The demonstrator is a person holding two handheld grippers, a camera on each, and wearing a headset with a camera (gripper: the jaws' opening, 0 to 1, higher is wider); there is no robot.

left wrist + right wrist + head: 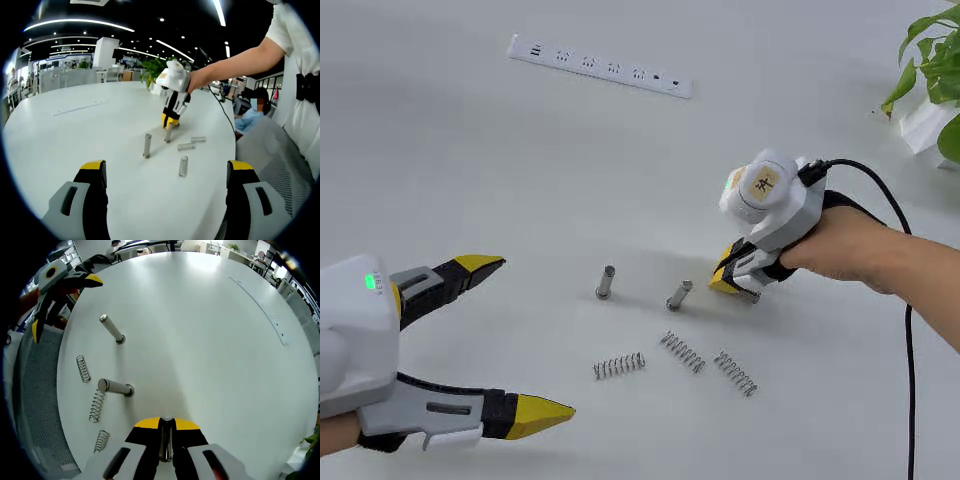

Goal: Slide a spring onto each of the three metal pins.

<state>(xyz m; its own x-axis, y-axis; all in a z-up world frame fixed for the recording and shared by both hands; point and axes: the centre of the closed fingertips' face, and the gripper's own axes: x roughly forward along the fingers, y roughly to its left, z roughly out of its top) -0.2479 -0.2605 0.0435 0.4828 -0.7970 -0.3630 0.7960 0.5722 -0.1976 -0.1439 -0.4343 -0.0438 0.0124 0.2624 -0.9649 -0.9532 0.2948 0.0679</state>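
Two metal pins (pixel 606 281) (pixel 679 294) stand upright on the white table. A third pin (pixel 166 440) is clamped between the yellow tips of my right gripper (pixel 735 281), its end (pixel 752 295) poking out just above the table. Three springs (pixel 619 365) (pixel 682 352) (pixel 735 372) lie loose in front of the pins. My left gripper (pixel 533 335) hovers at the lower left, open wide and holding nothing. In the left gripper view, the pins (pixel 147 145) (pixel 168 133) and springs (pixel 183 165) lie ahead of the gripper (pixel 167 165).
A white power strip (pixel 600 65) lies at the far side of the table. A potted plant (pixel 930 70) stands at the back right. A black cable (pixel 908 330) trails from the right gripper. The table's edge (pixel 227 165) curves close to the springs.
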